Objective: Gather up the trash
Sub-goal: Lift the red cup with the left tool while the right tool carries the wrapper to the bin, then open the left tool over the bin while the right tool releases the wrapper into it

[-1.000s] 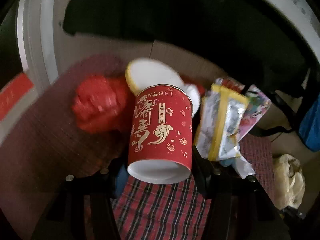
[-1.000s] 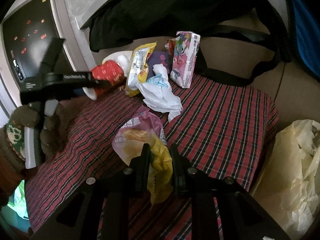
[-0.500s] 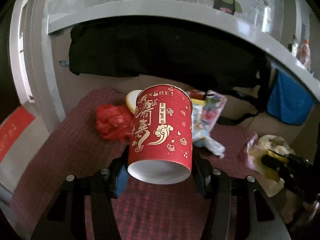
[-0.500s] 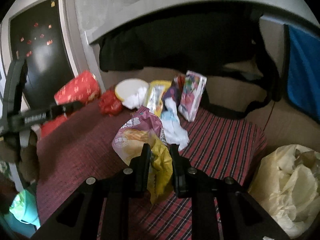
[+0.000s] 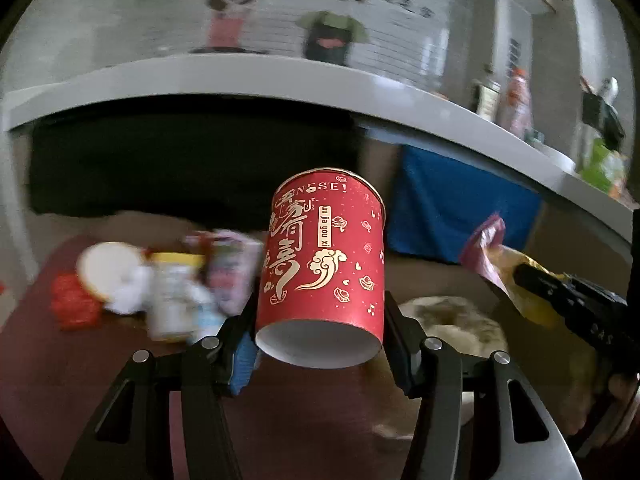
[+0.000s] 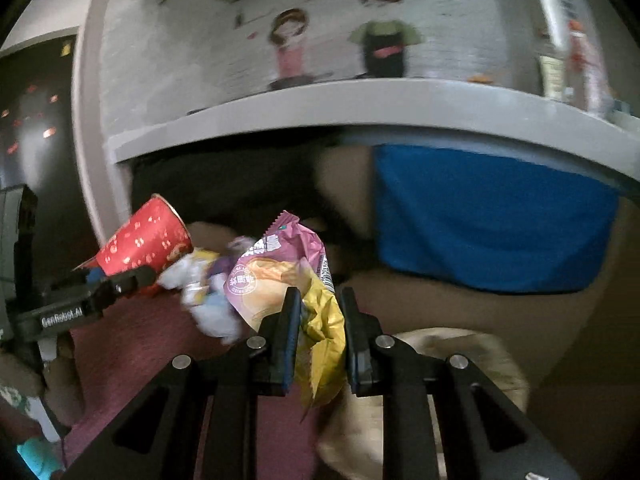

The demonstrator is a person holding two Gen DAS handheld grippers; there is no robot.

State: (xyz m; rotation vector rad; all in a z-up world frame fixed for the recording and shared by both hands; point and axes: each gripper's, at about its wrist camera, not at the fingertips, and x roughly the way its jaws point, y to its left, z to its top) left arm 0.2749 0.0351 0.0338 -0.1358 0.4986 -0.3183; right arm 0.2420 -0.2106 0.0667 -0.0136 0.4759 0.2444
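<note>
**A:** Item one: left gripper (image 5: 320, 332), jaws wide, clamped on the red paper cup (image 5: 324, 264), held up off the table. Item two: right gripper (image 6: 318, 312), nearly closed, pinching the purple snack wrapper (image 6: 280, 268).

**B:** Destination?

**A:** I judge the pale trash bag (image 6: 452, 344) below. I carry both level, release over its mouth.

Home: cartoon wall mural (image 5: 280, 20), cloth-covered table (image 6: 132, 344).
</note>
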